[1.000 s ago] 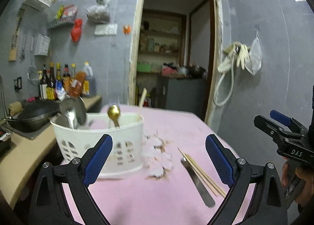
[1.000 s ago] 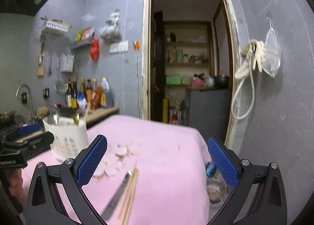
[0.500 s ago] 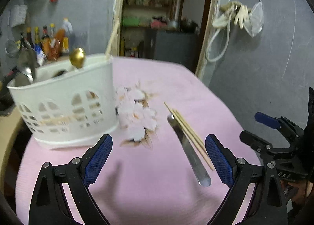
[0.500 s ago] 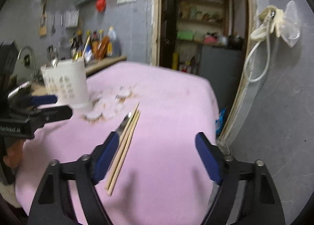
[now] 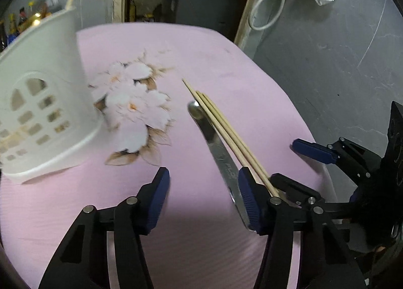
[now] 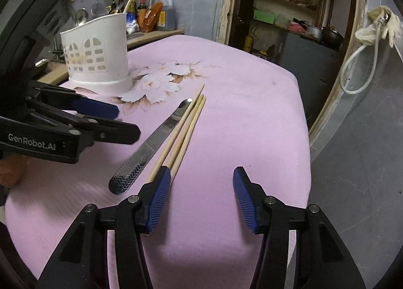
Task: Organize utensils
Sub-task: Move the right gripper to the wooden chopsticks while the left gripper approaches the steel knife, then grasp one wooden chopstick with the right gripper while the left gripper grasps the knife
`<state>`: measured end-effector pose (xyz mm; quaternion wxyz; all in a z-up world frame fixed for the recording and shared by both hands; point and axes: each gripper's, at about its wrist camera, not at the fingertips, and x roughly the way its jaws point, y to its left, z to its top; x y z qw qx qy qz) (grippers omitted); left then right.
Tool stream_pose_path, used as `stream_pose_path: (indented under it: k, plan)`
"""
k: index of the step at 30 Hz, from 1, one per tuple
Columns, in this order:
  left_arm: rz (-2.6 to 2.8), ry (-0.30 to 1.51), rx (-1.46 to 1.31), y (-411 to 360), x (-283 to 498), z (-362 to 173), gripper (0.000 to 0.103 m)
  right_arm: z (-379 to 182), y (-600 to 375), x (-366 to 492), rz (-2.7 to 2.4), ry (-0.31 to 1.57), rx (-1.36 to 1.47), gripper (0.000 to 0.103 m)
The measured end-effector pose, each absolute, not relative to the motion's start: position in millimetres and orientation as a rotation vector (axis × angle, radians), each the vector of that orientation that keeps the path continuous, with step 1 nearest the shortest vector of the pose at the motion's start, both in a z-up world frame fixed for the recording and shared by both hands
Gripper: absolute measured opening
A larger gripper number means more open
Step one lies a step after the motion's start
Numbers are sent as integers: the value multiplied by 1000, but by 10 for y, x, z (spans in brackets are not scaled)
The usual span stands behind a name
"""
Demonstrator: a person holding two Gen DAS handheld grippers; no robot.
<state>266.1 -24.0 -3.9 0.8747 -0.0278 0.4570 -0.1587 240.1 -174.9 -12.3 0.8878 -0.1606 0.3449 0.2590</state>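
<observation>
Left view: my left gripper has just been closing, nothing between its pads; the knife and chopsticks lie just right, the white basket left.

Right view: my right gripper, also narrowing, grips nothing; chopsticks lie beside its left pad.

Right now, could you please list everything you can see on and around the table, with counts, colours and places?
Tablecloth: one, pink with a white flower print, covering the table.
Utensil basket: one, white, far left of the table, with utensils standing in it.
Chopsticks: three, pale wood, mid-table, side by side.
Metal utensil: one, silver, handle towards the camera, just left of the chopsticks.
Sauce bottles: several, dark and amber, on the counter behind the basket.
Gloves: pale, hanging on the right wall.
Left gripper: black with blue pads, jaws just closing, nothing between them.
Right gripper: same, above the cloth.
</observation>
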Motion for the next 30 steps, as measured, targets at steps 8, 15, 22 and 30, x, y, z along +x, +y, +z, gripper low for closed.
stream_pose_path:
  k: [8, 15, 22, 30]
  plan:
    - [-356, 1008, -55, -301, 2770, -70, 47, -126, -1719, 2425, 532, 729, -354, 50]
    - [-362, 1014, -45, -313, 2780, -68, 47, -127, -1769, 2374, 551, 749, -331, 50]
    - [-361, 1019, -39, -331, 2783, -94, 45, -194, -1637, 2388, 528, 729, -418, 48]
    - [-354, 1023, 15, -401, 2780, -105, 41, -181, -1899, 2401, 477, 701, -369, 5]
